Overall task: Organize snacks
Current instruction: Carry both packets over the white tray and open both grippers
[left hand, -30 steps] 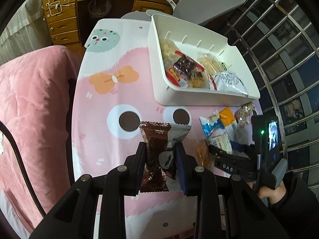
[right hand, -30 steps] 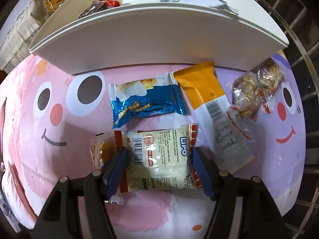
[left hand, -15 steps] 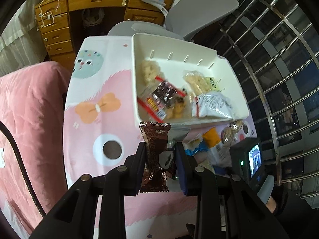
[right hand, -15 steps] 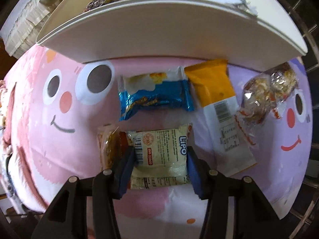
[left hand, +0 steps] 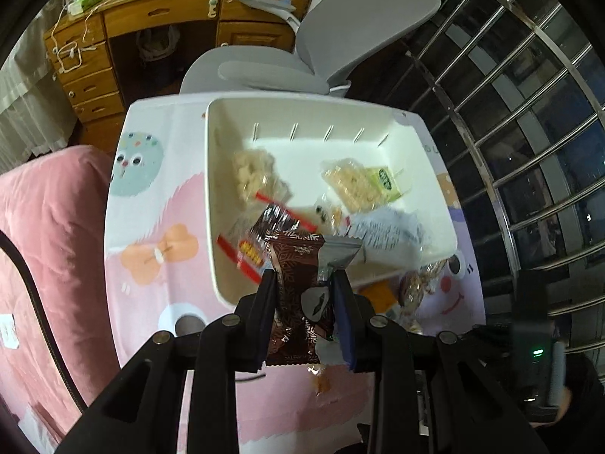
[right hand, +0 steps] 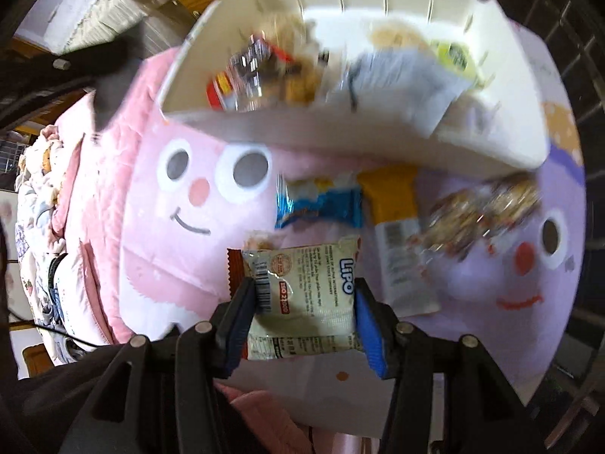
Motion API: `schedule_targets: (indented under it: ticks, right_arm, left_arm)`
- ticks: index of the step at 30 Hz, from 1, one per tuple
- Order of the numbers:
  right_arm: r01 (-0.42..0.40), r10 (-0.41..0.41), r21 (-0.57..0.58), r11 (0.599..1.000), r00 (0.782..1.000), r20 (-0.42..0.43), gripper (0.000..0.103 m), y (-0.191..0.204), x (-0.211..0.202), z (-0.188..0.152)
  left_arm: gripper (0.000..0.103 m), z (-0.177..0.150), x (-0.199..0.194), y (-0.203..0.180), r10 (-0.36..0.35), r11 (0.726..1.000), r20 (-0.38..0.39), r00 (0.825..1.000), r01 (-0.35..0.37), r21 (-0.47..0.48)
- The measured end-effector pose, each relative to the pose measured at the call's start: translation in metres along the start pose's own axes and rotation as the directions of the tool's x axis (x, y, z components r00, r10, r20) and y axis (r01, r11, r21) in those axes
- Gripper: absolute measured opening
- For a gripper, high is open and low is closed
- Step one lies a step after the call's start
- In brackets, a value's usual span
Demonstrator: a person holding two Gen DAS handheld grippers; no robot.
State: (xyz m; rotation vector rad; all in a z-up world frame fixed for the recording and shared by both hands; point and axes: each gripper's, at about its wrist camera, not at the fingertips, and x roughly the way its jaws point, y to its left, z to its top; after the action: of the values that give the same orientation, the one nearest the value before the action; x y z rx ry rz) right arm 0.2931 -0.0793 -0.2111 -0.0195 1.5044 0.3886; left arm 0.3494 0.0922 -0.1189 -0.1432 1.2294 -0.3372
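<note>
Hand-held gripper, left [left hand: 304,295]: its fingers are closed onto a brown chocolate packet [left hand: 293,295], which is held upright and lifted over the near wall of the white bin [left hand: 219,265]. Hand-held gripper, right [right hand: 302,299]: its fingers are clamped on the two short edges of a cream Lipo packet [right hand: 302,302], which is held clear of the tabletop [right hand: 159,234], on the near side of the white bin.

The white bin is seen standing on the tabletop, which is covered in a pink and lilac cartoon print. Inside the bin are noted a clear bag of pale puffs [left hand: 251,174] toward its left wall, a green-labelled cracker packet [left hand: 363,183] toward its far right, a white crinkled packet [left hand: 389,232] against its near right wall, and a red-edged packet [left hand: 245,253] at its near left.

Outside the bin, just beside its near wall, a blue packet [right hand: 321,204] and an orange and white packet [right hand: 397,227] are laid flat and side by side; whether they touch cannot be told. A clear bag of brown sweets [right hand: 480,212] is placed to the right of the orange and white packet, near the bin's right corner; motion blur prevents closer detail. A small clear-wrapped snack [right hand: 259,244] is seen partly hidden behind the Lipo packet.

Beyond the bin's far wall, a grey chair [left hand: 340,30] and a wooden desk [left hand: 151,19] are recorded.
</note>
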Motion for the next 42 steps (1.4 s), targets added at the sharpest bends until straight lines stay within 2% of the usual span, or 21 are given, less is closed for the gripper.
schedule_targets:
  ticks: [11,15,20,32,38,42]
  right_arm:
    - [0.020,-0.020,0.003,1.000,0.988,0.155,0.052,-0.044,-0.065,0.038]
    - [0.034,-0.037,0.016,0.999,0.972,0.232,0.051,-0.061,-0.085,0.060]
    - [0.037,-0.041,0.020,0.999,0.944,0.327,0.046,-0.075,-0.089,0.075]
    - [0.013,-0.032,0.061,0.998,0.945,0.325,0.045,-0.078,-0.083,0.078]
    - [0.027,-0.057,0.093,0.995,0.935,0.350,0.045,-0.070,-0.096,0.061]
    - [0.041,-0.087,0.131,0.991,0.925,0.370,0.046,-0.063,-0.106,0.043]
  left_arm:
    - [0.028,0.044,0.017,-0.019,0.030,0.999,-0.006,1.000,-0.030,0.019]
    - [0.028,0.057,0.026,-0.026,0.028,0.999,-0.001,1.000,-0.028,0.017]
    - [0.028,0.069,0.034,-0.036,0.020,1.000,0.013,1.000,-0.021,0.016]
    - [0.029,0.067,0.031,-0.039,0.014,1.000,0.009,1.000,-0.014,0.013]
    - [0.030,0.050,0.010,-0.034,-0.031,0.999,0.032,0.999,0.030,0.013]
    - [0.038,0.030,-0.008,-0.030,-0.042,0.999,0.040,0.998,0.041,0.036]
